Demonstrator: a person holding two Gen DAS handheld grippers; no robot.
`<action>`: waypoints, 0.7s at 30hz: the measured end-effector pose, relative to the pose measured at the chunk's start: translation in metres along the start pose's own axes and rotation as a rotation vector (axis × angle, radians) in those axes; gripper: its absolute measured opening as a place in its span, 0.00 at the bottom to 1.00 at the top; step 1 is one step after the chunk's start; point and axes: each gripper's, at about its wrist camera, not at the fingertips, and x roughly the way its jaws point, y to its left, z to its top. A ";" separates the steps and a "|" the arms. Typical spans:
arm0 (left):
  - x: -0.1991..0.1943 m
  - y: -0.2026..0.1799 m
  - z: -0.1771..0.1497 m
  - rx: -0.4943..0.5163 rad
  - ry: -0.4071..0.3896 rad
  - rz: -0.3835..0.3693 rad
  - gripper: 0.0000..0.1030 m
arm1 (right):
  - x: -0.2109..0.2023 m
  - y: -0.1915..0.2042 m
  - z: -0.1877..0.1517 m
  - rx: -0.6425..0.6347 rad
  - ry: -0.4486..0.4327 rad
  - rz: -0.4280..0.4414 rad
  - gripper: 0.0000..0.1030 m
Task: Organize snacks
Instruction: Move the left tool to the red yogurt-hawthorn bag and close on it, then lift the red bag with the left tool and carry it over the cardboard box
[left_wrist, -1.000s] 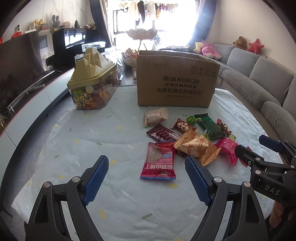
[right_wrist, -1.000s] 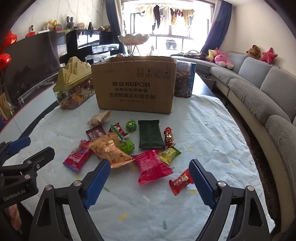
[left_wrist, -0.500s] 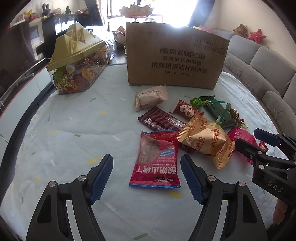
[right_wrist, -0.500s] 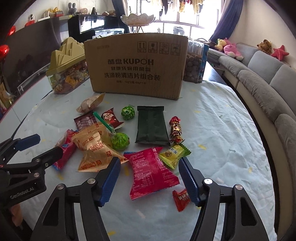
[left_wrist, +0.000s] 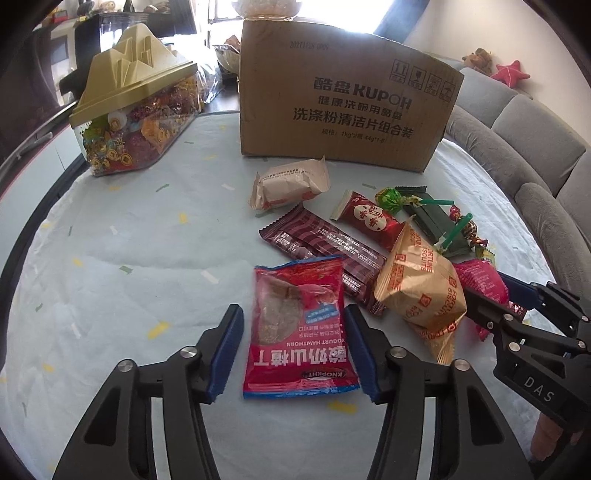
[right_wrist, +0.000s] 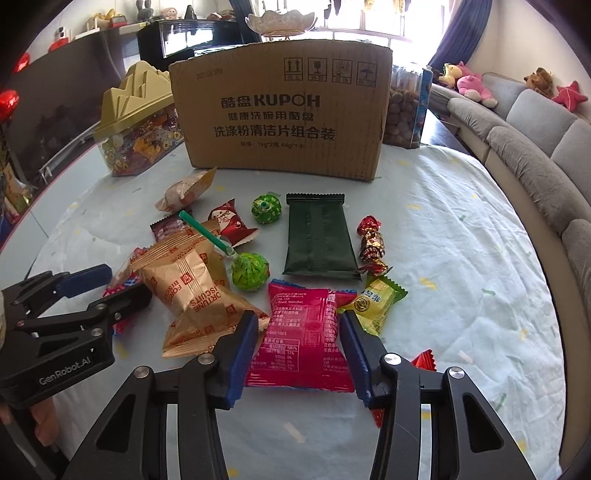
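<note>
Several snack packs lie on the pale tablecloth in front of a cardboard box, which also shows in the right wrist view. My left gripper is open, its blue fingers on either side of a red yogurt hawthorn pack. My right gripper is open, its fingers on either side of a pink pack. A gold fortune biscuit pack lies between the two grippers. A dark green pack, two green lollipops and small candies lie further out.
A clear candy jar with a gold mountain-shaped lid stands left of the box. A clear tub of snacks stands behind the box on the right. A grey sofa runs along the right of the table.
Both grippers have moved forward and down towards the snacks. The left fingers now flank the red pack and the right fingers flank the pink pack. Both jaws have narrowed a little.
</note>
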 end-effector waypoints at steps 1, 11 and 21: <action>0.001 0.001 0.001 -0.005 0.002 -0.006 0.49 | 0.001 0.000 0.000 0.003 0.002 0.002 0.46; 0.002 0.004 0.003 -0.020 0.000 -0.016 0.40 | 0.010 -0.002 0.004 0.034 0.031 0.008 0.43; -0.025 0.002 -0.002 -0.012 -0.045 0.005 0.39 | -0.001 -0.002 -0.002 0.042 0.009 -0.001 0.39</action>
